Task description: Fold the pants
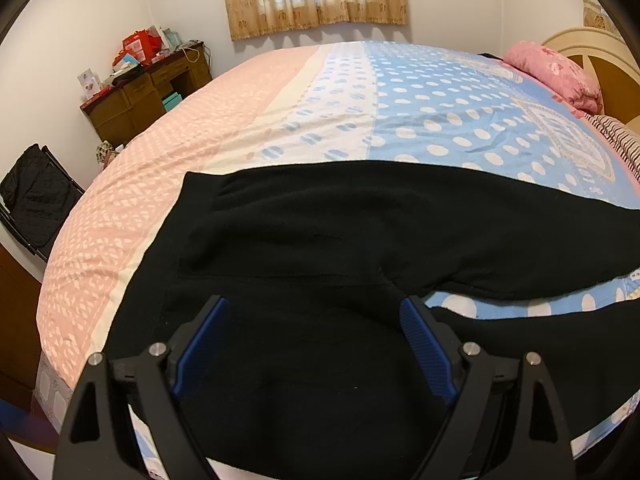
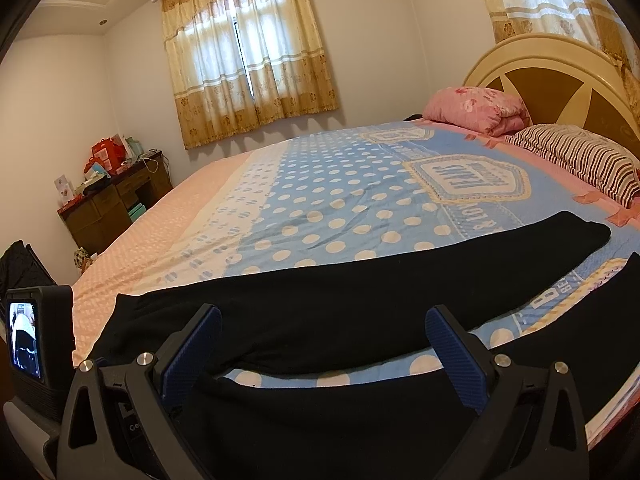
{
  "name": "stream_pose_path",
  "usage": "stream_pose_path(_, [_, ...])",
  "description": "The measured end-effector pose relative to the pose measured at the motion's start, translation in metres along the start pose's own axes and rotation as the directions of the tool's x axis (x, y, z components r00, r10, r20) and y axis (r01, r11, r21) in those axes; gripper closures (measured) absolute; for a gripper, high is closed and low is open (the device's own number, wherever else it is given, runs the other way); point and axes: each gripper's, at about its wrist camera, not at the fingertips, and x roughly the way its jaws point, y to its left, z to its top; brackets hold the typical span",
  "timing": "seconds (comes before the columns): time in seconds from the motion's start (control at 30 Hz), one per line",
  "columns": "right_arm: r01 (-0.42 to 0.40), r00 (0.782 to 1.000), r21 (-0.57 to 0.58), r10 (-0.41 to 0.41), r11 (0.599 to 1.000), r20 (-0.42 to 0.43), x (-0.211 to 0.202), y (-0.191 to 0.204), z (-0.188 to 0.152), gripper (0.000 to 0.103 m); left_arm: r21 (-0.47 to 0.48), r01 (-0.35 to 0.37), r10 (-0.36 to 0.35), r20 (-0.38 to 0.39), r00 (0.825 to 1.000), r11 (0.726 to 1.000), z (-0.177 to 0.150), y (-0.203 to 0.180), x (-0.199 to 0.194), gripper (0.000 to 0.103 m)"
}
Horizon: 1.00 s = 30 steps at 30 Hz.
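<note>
Pants (image 1: 320, 232): black, spread flat across the near edge of the bed, waistband toward the left side, both legs running off to the right.
Legs: in the right wrist view the far leg (image 2: 440, 264) lies straight and ends in a cuff near the striped pillow; the near leg (image 2: 360, 420) lies along the bed's edge; a wedge of bedspread shows between them.
Bed (image 2: 340, 184): covered with a bedspread that is blue with white dots on the right part, pink-patterned on the left.
Left claw (image 1: 316, 344): jaws spread wide, blue pads apart, hovering above the seat of the pants close to the crotch; nothing is between the pads.
Right claw (image 2: 324, 348): jaws likewise wide, over the crotch where the legs part; nothing gripped.
Pillows: a pink floral one (image 2: 476, 110) and a striped one (image 2: 580, 160) lie against the headboard (image 2: 560, 56), well apart from the pants.
Bench (image 1: 148, 96): dark wood, against the far wall, piled with red boxes and small items.
Curtains (image 2: 248, 64): beige, drawn over the window.
</note>
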Motion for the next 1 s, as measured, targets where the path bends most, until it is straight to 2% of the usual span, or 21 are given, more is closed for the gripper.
stream_pose_path(0.37, [0.016,0.998,-0.018,-0.018,1.0,-0.063,0.023,-0.005,0.003,0.001,0.002,-0.002,0.002,-0.022,1.0,1.0,0.003,-0.001,0.009,0.013])
stream_pose_path(0.53, [-0.029,0.989,-0.062,0.019,0.998,-0.149,0.047,-0.005,0.007,0.001,0.007,0.02,-0.019,-0.038,0.999,1.0,0.006,0.001,0.016,0.013])
stream_pose_path(0.67, [-0.098,0.965,-0.097,0.071,0.99,-0.253,0.082,-0.003,0.019,0.001,0.001,0.039,-0.038,-0.064,0.997,0.999,0.01,0.016,0.026,0.012])
stream_pose_path(0.8, [-0.16,0.951,-0.191,0.099,0.968,-0.294,0.122,0.019,0.036,0.001,-0.027,-0.004,0.003,-0.067,0.998,1.0,0.022,0.036,0.036,0.011])
stream_pose_path(1.0, [-0.329,0.891,-0.301,0.188,0.895,-0.414,0.197,0.073,0.044,0.004,-0.047,-0.053,0.051,-0.051,0.997,0.997,0.046,0.057,0.054,0.006])
